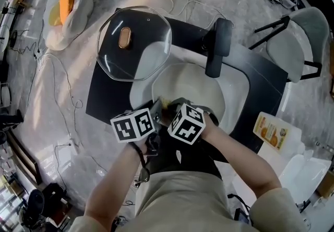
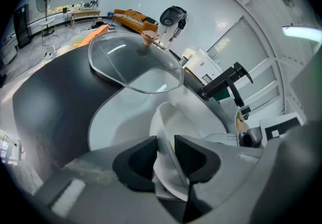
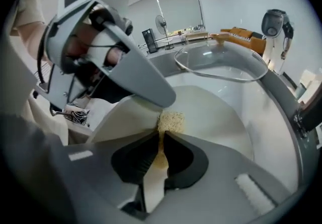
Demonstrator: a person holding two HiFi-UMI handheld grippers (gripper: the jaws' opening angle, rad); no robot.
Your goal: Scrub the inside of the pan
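Note:
A cream-white pan (image 1: 190, 87) lies tilted in the white sink (image 1: 140, 89). My left gripper (image 1: 158, 109) is at the pan's near rim. In the left gripper view the thin white pan wall (image 2: 168, 132) stands between the two pads, and the left gripper (image 2: 166, 150) is shut on it. My right gripper (image 1: 170, 107) is just beside it, over the pan's inside. It (image 3: 161, 145) is shut on a yellow scrub sponge (image 3: 171, 121) whose tip rests against the pan's inner surface (image 3: 216, 112). The left gripper's body (image 3: 115, 62) looms close above the sponge.
A glass lid (image 1: 133, 43) with a copper knob lies on the black counter (image 1: 102, 95), overlapping the sink's far left corner. A black faucet (image 1: 218, 48) reaches over the sink from the back. An orange-printed pack (image 1: 271, 131) and a white tub (image 1: 308, 173) sit at the right.

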